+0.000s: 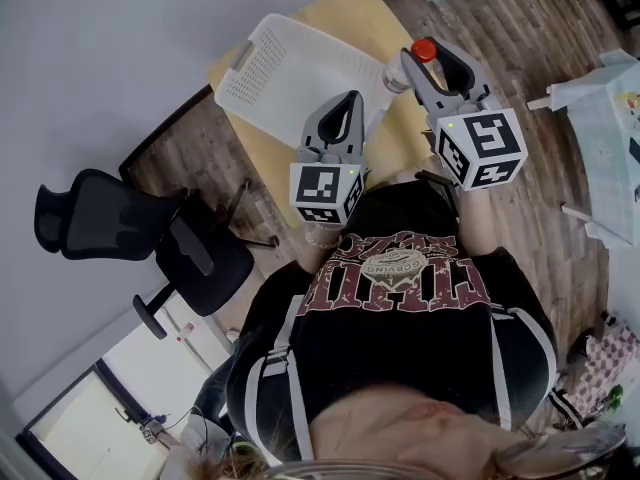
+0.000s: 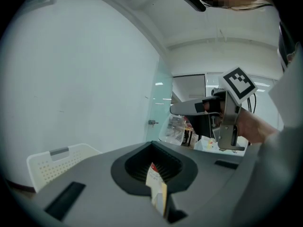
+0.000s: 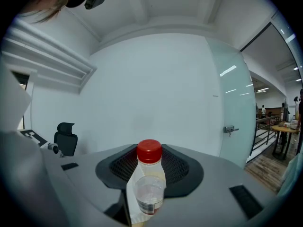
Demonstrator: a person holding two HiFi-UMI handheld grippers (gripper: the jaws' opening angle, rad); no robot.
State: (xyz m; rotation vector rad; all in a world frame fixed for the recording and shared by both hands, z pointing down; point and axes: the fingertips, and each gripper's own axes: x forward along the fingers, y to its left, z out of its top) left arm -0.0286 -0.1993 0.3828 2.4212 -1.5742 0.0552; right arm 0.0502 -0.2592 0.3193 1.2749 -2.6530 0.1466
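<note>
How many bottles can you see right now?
1. The clear, red-capped bottle clamped in the right gripper, over the table beside the white basket. More could be hidden behind the person's body.

White basket (image 1: 290, 68) on wooden table (image 1: 350, 13), black chair (image 1: 85, 213) beside.

Red cap (image 3: 149, 151), clear bottle (image 3: 150, 191), white-and-yellow label (image 2: 156, 191), white perforated basket (image 1: 290, 73)

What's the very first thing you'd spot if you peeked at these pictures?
The bright red cap jumps out first. It tops a clear bottle clamped in the right gripper, over the wooden table. Next comes the left gripper, which pinches a small white-and-yellow wrapper scrap, and a white tray full of little holes lies on the table.
</note>
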